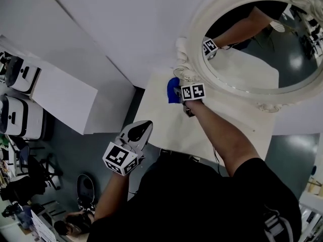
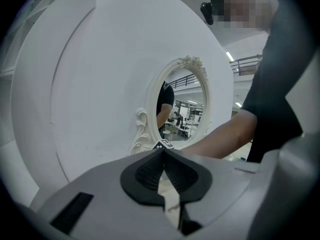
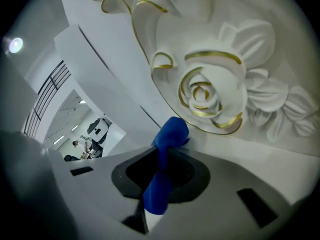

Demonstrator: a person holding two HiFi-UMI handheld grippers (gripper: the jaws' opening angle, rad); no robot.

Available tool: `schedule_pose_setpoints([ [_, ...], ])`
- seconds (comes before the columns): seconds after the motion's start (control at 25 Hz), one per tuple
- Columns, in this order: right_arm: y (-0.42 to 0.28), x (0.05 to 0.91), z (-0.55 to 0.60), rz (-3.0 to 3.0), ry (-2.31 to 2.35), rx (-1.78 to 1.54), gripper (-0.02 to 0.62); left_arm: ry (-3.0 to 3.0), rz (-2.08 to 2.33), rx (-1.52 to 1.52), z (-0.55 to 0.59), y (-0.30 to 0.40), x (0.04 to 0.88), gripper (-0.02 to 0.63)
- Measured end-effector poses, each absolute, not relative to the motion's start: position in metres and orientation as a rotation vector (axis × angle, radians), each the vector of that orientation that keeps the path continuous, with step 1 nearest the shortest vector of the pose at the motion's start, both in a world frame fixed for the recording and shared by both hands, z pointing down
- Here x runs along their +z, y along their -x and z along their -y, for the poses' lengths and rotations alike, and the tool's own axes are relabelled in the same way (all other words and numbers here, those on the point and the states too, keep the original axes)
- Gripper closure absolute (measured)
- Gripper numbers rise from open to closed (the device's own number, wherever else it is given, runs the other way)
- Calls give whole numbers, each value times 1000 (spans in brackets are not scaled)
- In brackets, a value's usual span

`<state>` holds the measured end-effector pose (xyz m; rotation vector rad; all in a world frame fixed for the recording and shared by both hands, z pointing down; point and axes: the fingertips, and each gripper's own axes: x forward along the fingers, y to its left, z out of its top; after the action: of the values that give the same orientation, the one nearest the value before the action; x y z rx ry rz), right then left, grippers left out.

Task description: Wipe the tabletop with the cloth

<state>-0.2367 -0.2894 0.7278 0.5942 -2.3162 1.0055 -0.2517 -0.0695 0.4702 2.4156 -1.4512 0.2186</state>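
Observation:
A blue cloth (image 1: 173, 90) is pinched in my right gripper (image 1: 181, 96), which reaches to the far left corner of the cream tabletop (image 1: 161, 127), beside the mirror's carved base. In the right gripper view the blue cloth (image 3: 163, 166) runs between the shut jaws and bunches at their tip, close to a carved rose (image 3: 206, 95). My left gripper (image 1: 137, 133) hangs off the table's near left edge with its jaws shut and nothing in them. The left gripper view has its jaws (image 2: 162, 155) pointed toward the mirror.
An oval mirror in an ornate white frame (image 1: 202, 67) stands at the back of the table against the white wall. A white cabinet (image 1: 65, 97) stands on the left, with white devices (image 1: 20, 116) beyond it. A person's arm (image 1: 222, 135) crosses the tabletop.

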Motion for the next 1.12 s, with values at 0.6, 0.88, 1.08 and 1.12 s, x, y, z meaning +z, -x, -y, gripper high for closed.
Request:
schedule_pose_setpoints([
  [0.6,130,754,298,2178,-773,911,555,-2510,1293,242,97,211,468,595],
  [0.88,47,757,301,2125,-902,919,554,-2578,1164,252,111,168,472,595],
  [1.08,-20,758,301,2083,-996,928,554,-2630,1084,252,124,133,468,595],
  [1.12,-34,758,300,2075,-1014,932,554,-2639,1067,252,126,126,468,595],
])
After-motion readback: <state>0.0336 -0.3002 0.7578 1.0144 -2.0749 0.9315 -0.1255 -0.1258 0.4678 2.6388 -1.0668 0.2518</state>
